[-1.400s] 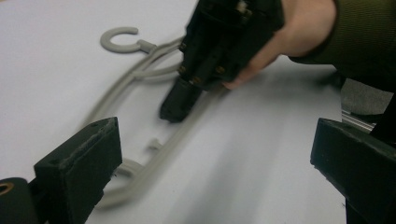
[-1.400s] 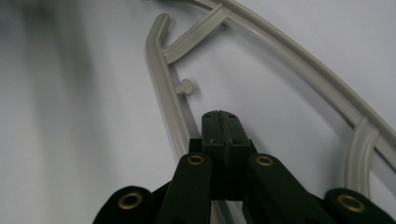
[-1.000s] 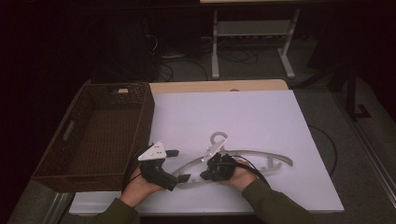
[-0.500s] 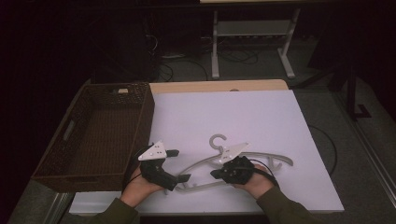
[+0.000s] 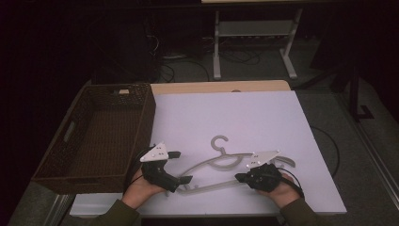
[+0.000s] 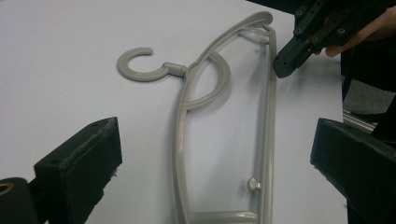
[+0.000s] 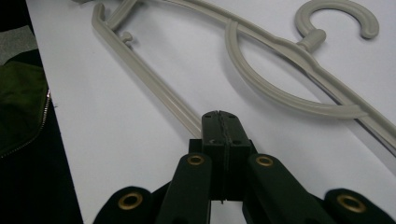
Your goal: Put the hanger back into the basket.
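**Me:** Holding my right gripper (image 5: 241,177) near the front edge of the desk (image 5: 263,117), jaws pressed together. In the right gripper view they sit on the hanger's (image 5: 221,165) straight bottom bar, and the bar vanishes under the pads (image 7: 219,122). I cannot tell if it is pinched between them or just covered.

**Colleague:** And the left?

**Me:** My left gripper (image 5: 183,167) has its jaws wide apart, clamped on nothing. In the left gripper view the hanger's left end lies between them, on the desk. That view cuts off the end's lowest corner at the frame edge.

**Colleague:** Where is the hanger overall?

**Me:** Flat on the white desk surface, in the front half, hook (image 6: 140,65) pointing toward the far edge. From the high view its right end is partly hidden behind the grey plate on my right gripper.

**Colleague:** Anything else on the desk?

**Me:** Wicker basket (image 5: 66,155) along the left edge, standing upright. Its inside is dark; contents hard to make out. My right hand (image 5: 282,188) and left hand (image 5: 139,190) come in over the front edge, sleeves cut off by the frame.
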A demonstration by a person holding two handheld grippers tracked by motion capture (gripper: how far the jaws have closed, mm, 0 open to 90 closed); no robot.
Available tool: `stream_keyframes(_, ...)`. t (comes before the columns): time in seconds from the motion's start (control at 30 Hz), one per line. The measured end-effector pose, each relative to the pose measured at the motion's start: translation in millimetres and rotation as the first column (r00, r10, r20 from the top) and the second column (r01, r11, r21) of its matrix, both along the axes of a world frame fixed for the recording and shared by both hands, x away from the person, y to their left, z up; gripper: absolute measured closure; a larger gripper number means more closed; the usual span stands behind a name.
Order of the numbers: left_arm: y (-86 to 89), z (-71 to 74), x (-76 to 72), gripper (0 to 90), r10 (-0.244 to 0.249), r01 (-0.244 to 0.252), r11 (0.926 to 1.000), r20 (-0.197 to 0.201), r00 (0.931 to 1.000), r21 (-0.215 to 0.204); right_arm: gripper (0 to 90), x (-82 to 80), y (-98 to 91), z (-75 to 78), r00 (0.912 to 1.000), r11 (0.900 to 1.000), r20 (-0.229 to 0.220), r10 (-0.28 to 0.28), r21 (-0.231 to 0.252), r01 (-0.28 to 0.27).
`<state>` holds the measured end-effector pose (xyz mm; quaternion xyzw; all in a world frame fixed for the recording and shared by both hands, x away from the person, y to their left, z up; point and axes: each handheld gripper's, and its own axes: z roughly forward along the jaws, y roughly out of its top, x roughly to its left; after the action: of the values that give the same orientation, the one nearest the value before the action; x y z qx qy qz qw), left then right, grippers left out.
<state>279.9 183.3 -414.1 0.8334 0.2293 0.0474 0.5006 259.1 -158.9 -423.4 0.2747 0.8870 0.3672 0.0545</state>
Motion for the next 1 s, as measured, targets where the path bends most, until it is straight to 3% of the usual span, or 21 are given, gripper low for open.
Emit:
stream_keyframes(0.33, 0.3, -0.1, 0.0, 1.5, 0.0, 0.0, 1.0, 0.0, 1.0, 0.003, 89.4, 2.0, 0.7, -4.9, 0.9999, 0.9996, -0.008, -0.009, -0.026, 0.009)
stream_keyframes(0.63, -0.3, -0.3, -0.2, 1.5, 0.0, 0.0, 1.0, -0.003, 1.0, 0.007, 89.4, 1.9, 6.7, -11.8, 0.9998, 0.9949, -0.017, -0.007, -0.101, 0.006)
stream_keyframes(0.9, -3.5, -1.4, 1.8, 1.5, 0.007, -0.006, 0.9998, -0.011, 0.9999, 0.021, 89.5, 1.9, 7.7, -12.4, 0.9998, 0.9945, -0.019, -0.009, -0.104, 0.007)
stream_keyframes(1.0, -7.7, -0.1, 8.1, 1.5, 0.005, -0.004, 0.999, -0.022, 0.9997, 0.044, 89.5, 2.0, 7.5, -12.7, 0.9997, 0.9947, -0.019, -0.013, -0.102, 0.011)
